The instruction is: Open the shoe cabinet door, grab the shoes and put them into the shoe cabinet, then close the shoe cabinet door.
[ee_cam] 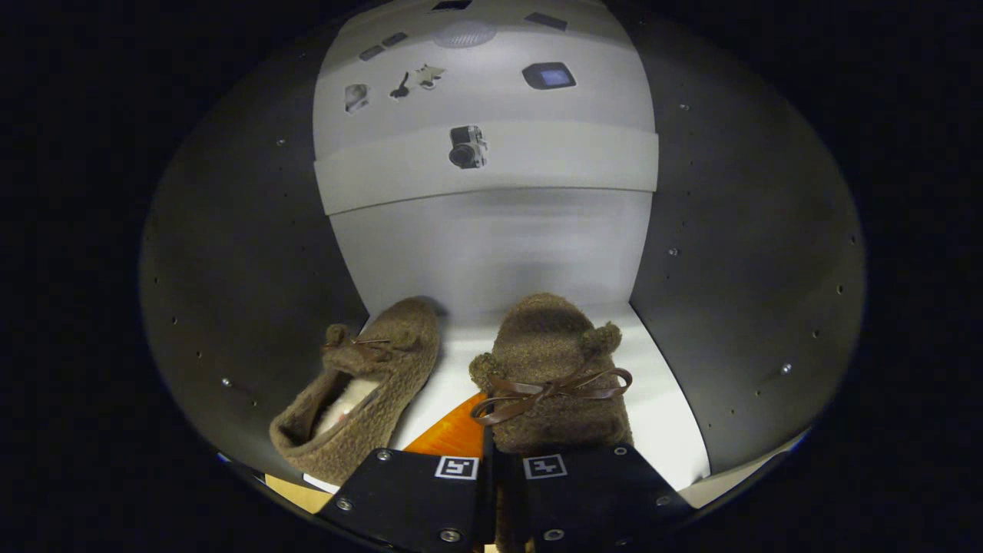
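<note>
**Shoes: second one going onto the cabinet floor, little slack on either side**

Shoes first, taking the held shoe as the landmark. It is a brown fuzzy slipper with a ribbon bow, and the hand-held gripper has its fingers drawn close together at the slipper's heel end, apparently pinching the heel rim; the contact itself is hidden behind the finger plates, so a firm two-sided clamp cannot be confirmed. To the left of the held shoe lies the other shoe, already on the white cabinet floor, toe pointing inward and angled toward the held one. An orange wedge shows between the two near the heels; what it is cannot be told.

Risks, as a judgement: a thin heel pinch on soft fleece could slip or let the shoe twist as it is released. Pushing further could nudge the toe of the other shoe, which sits near.

Room: the dark side wall stands right of the held shoe with a strip of floor free. Beyond its toe, some floor remains before the pale back panel.
</note>
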A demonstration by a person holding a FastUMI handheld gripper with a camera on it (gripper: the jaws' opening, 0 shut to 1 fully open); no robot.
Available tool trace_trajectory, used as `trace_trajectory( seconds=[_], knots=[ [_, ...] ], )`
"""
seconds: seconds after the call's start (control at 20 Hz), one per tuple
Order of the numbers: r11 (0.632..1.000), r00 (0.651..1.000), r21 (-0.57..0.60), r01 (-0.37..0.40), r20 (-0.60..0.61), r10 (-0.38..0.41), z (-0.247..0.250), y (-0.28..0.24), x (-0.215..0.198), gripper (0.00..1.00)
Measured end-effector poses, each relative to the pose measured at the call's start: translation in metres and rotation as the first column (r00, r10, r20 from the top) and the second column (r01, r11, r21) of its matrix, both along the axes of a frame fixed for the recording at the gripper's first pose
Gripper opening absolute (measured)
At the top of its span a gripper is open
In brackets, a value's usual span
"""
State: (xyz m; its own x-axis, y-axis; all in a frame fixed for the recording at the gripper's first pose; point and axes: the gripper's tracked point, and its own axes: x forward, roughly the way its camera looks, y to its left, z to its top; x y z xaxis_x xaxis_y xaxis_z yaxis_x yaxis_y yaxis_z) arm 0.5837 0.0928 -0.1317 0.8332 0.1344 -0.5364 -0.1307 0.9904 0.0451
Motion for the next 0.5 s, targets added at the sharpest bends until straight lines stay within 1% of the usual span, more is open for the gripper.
trace_trajectory(
  seconds=[0.05, 0.15, 0.4, 0.5],
  knots=[
    [1.000, 1.000, -0.010, 0.004, -0.002, -0.004, -0.003, -0.001, 0.008, 0.07],
    [1.000, 1.000, 0.020, 0.003, -0.027, -0.003, -0.010, 0.003, 0.021, 0.07],
    [0.999, 0.999, 0.034, 0.010, -0.036, -0.009, -0.019, 0.002, 0.033, 0.08],
    [1.000, 0.999, 0.024, -0.002, -0.040, 0.003, -0.021, 0.002, 0.030, 0.14]
  ],
)
